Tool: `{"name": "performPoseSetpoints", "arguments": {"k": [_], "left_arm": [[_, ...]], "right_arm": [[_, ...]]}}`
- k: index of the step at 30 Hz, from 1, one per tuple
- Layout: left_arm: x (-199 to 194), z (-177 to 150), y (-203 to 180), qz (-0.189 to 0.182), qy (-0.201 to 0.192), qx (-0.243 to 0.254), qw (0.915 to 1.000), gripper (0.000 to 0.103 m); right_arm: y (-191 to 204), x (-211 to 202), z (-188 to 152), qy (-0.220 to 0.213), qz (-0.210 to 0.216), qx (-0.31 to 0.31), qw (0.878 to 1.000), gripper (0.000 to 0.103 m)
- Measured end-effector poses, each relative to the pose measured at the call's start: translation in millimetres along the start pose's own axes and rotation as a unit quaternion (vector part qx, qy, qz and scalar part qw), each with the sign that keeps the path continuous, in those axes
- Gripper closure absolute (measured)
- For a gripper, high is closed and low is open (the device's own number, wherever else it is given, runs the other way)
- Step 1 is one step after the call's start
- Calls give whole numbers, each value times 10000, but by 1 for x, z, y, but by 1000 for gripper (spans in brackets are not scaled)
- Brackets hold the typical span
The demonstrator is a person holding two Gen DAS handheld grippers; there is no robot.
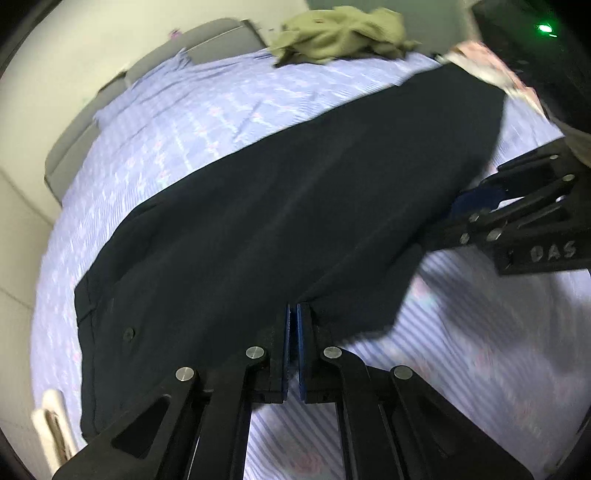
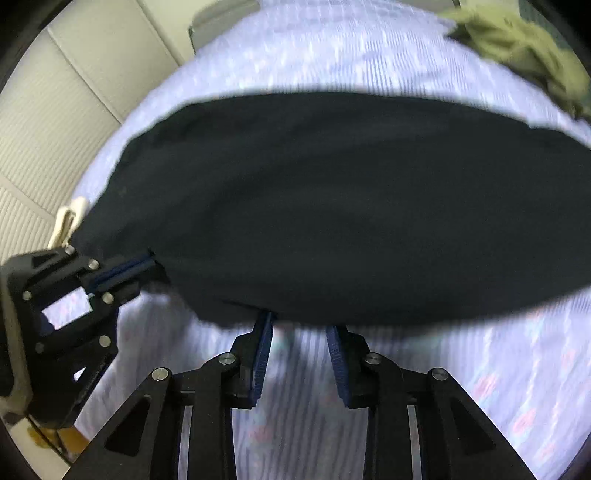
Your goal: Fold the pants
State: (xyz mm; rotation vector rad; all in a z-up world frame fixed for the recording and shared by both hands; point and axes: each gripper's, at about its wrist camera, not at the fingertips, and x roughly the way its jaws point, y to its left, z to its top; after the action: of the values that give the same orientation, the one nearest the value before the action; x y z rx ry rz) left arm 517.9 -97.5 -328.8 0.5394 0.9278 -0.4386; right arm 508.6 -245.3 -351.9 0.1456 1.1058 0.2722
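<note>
dark pants (image 1: 280,206) lie flat across the striped bedsheet (image 1: 207,110). left gripper (image 1: 294,314) is pinched tight on their near edge, right gripper (image 2: 300,325) sits at the same edge, jaws apart, not clamping yet. green shirt (image 1: 343,33) is crumpled further back.

My left gripper (image 1: 294,310) is pinched onto the near edge of the dark pants (image 1: 280,206); my right gripper (image 1: 476,206) sits off right at their edge.
</note>
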Motion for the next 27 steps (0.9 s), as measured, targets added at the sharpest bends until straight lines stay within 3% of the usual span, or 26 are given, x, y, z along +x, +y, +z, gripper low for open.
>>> {"name": "performPoseSetpoints", "arguments": {"k": [4,9,17,20,27], "left_arm": [[20,16,27,-223,178,-556,9980,98],[42,21,50,-523,425,-1061,9921,98],[53,24,48,-564,546,-1006,9918,97],[51,23,52,-644,532,-1031,9912,96],[52,18,60,-747,516,-1157,9891,96]], "right_arm": [[-10,2,32,34,248,55,9997,71],[-5,-12,19,35,748,101,9971,71],[34,15,20,334,1411,-247,9891,71],[34,20,29,313,1374,-232,9897,71],[22,36,33,752,1684,309,9824,70]]}}
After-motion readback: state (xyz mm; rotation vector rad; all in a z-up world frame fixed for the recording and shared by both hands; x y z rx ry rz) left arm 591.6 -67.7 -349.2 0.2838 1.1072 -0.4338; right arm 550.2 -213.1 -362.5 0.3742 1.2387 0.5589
